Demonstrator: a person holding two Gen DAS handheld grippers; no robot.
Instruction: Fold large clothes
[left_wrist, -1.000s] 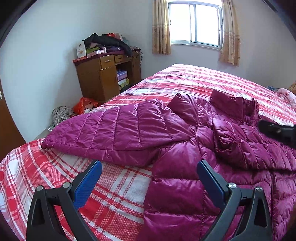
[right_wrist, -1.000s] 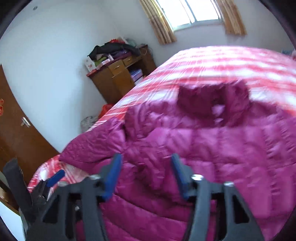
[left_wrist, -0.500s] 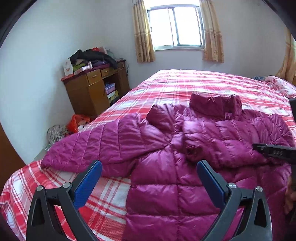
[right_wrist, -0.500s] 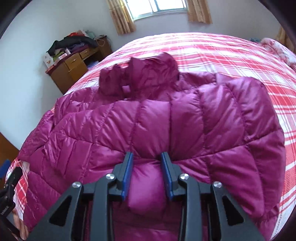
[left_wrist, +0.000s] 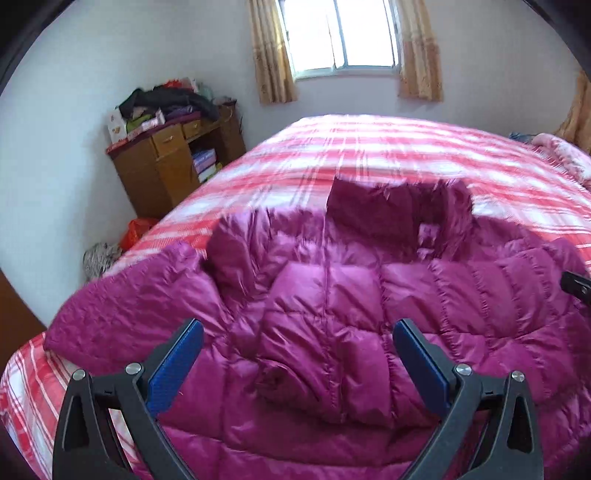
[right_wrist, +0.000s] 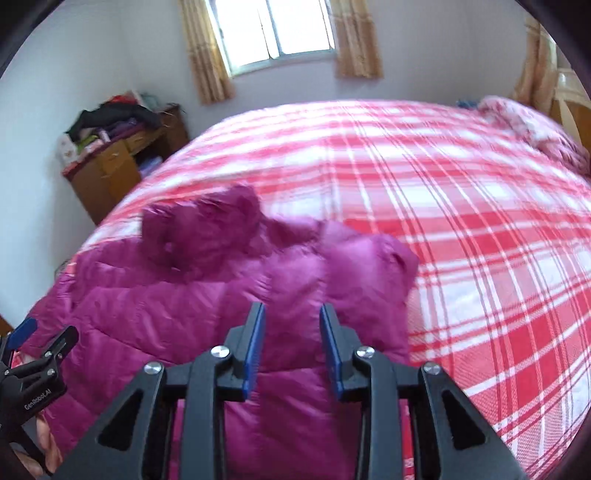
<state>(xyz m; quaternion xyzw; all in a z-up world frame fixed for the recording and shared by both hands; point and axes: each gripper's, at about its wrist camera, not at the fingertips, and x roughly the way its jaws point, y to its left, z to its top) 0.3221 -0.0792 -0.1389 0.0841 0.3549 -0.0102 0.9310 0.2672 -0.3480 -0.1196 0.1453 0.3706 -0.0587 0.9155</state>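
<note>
Your left gripper (left_wrist: 297, 363) hangs wide open and empty over the magenta jacket (left_wrist: 369, 314) spread on the bed (left_wrist: 388, 147), while your right gripper (right_wrist: 291, 343), fingers partly parted, holds nothing I can confirm, likely repositioning.

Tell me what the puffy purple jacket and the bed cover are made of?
The jacket looks like thin, shiny nylon or polyester stuffed with padding: it gleams and bulges between stitched lines. The bed cover looks like matte woven cotton, with a flat red-and-white check and no shine. Both are guesses from looks.
</note>
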